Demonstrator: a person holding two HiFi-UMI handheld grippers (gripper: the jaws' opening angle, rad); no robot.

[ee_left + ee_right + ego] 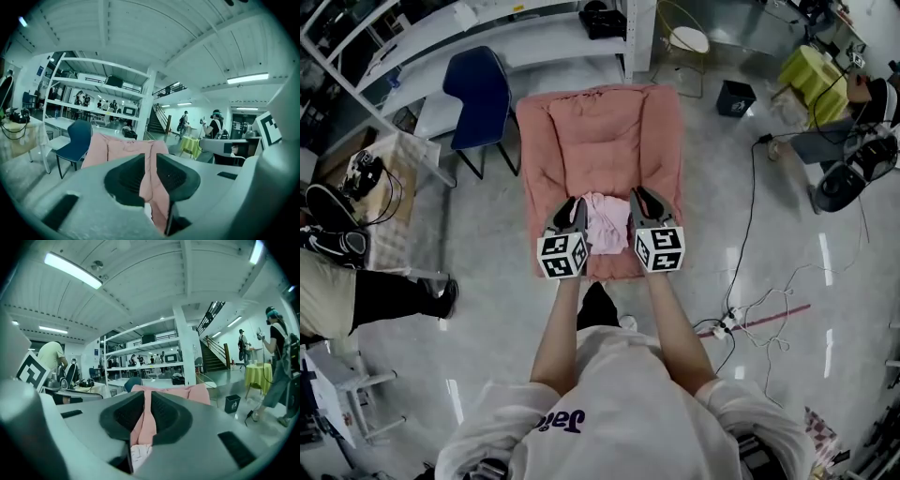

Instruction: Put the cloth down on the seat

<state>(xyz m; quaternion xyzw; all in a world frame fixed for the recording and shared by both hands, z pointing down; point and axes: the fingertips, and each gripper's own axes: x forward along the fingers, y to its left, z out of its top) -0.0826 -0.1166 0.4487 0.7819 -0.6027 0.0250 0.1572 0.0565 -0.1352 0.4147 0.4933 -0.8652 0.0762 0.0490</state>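
Holding the cloth (607, 225) by both sides, left gripper (572, 208) and right gripper (640, 202) jaws clamped on it at the seat's (600, 131) front end, so I reckon letting one go early could bunch it or slide it floorward.

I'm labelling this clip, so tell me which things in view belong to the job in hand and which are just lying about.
Job in hand: pink cloth; left tongs and right tongs, both shut on it; pink cushioned seat.

Lying about: blue chair; dark bin; yellow-covered table; floor cables.
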